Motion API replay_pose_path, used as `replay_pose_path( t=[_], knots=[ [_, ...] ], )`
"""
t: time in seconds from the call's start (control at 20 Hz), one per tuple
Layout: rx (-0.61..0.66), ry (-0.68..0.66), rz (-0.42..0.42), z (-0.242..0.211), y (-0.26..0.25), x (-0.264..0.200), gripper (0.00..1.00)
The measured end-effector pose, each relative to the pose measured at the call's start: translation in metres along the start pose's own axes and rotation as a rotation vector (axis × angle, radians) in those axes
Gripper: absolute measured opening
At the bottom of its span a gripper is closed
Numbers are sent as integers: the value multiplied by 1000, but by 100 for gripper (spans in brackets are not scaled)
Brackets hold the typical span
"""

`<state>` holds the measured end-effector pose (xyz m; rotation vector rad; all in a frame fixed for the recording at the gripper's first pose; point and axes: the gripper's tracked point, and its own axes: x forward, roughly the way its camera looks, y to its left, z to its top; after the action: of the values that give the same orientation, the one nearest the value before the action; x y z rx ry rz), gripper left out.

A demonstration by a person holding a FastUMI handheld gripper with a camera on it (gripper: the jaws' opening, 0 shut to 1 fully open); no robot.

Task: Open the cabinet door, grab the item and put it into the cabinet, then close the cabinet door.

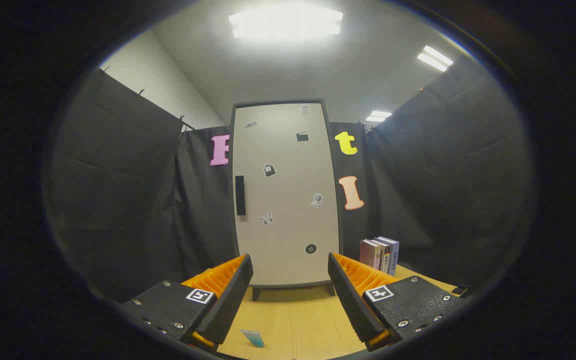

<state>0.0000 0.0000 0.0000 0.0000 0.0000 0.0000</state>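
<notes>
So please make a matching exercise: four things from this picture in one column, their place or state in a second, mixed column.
1. cabinet door
2. books
3. small blue item
4. gripper

a. lying on the table between the fingers
b. open, holding nothing
c. shut, with stickers on it
d. standing upright to the right of the cabinet

Pairs: 1-c, 2-d, 3-a, 4-b

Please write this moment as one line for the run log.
gripper: open, holding nothing | cabinet door: closed, beyond fingers | handle: untouched | small blue item: on table between fingers
</notes>
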Motion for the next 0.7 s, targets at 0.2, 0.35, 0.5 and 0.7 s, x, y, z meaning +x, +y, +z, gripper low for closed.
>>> replay_pose_path(
  t=[0.2, 0.35, 0.5, 0.7],
  knots=[
    [0, -3, 0, -1, 0, 1, 94],
    [7, 3, 1, -2, -1, 1, 94],
    [5, 3, -2, -1, -3, 2, 94],
    [7, 5, -2, -2, -3, 5, 94]
  ],
)
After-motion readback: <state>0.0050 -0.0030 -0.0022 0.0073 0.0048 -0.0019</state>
